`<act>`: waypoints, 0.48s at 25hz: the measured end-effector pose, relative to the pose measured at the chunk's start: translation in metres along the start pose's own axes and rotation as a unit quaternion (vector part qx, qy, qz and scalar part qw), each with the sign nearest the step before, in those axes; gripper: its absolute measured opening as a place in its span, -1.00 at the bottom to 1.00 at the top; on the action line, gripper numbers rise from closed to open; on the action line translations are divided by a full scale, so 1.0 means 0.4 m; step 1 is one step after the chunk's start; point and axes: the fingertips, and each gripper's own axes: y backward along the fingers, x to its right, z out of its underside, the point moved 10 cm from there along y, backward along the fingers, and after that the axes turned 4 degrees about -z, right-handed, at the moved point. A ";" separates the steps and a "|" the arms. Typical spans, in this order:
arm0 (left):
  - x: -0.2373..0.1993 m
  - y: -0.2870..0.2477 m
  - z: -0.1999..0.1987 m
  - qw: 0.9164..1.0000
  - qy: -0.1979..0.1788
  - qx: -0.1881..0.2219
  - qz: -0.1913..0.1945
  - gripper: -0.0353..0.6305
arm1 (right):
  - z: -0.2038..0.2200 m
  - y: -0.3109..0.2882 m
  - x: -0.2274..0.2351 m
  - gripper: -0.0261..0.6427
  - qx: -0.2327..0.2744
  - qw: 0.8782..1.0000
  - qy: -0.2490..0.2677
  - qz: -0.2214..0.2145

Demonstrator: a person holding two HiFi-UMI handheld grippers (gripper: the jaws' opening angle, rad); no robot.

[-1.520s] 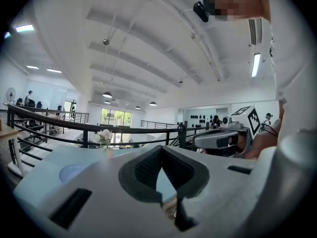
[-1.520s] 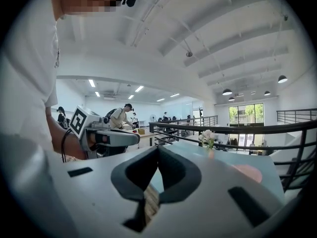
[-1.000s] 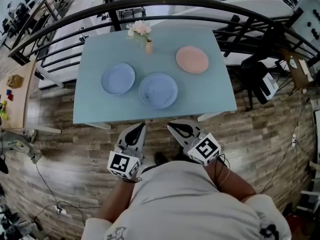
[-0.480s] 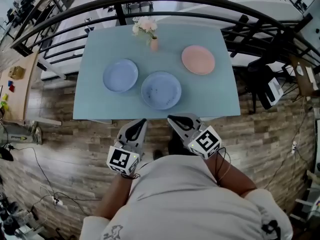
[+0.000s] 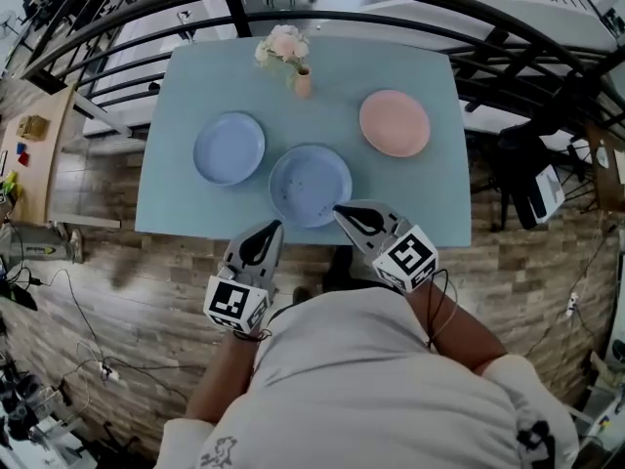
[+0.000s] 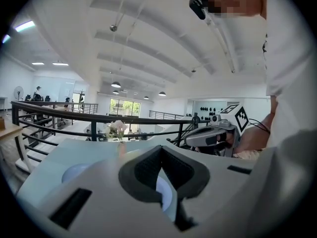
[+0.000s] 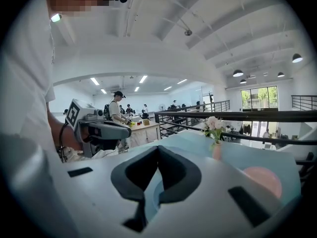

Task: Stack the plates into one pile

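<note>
Hovering short of the table's (image 5: pixel 420 198) near edge, the left gripper (image 5: pixel 266 231) is clenched on nothing. The right gripper (image 5: pixel 340 210), also clenched and empty, now reaches over that edge beside the middle blue plate (image 5: pixel 311 185); a second ago both hung over the floor. Bare tabletop separates the left blue plate (image 5: pixel 229 148), the pink plate (image 5: pixel 395 123) and the far vase (image 5: pixel 303 83).

Three plates lie flat and apart on the surface: a blue plate (image 5: pixel 229 149) at left, a darker blue plate (image 5: pixel 311 185) nearest, and a pink plate (image 5: pixel 395 123) at right.
</note>
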 end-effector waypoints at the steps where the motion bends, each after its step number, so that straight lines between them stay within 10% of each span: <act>1: 0.001 -0.021 -0.005 1.000 0.001 -0.001 -0.004 -0.88 | 0.001 0.005 0.028 -0.90 -0.001 1.000 0.000 -0.002; 12: 0.028 -0.168 -0.031 0.999 0.004 -0.018 -0.033 -0.88 | 0.035 0.055 0.236 -0.90 -0.017 1.000 -0.022 -0.003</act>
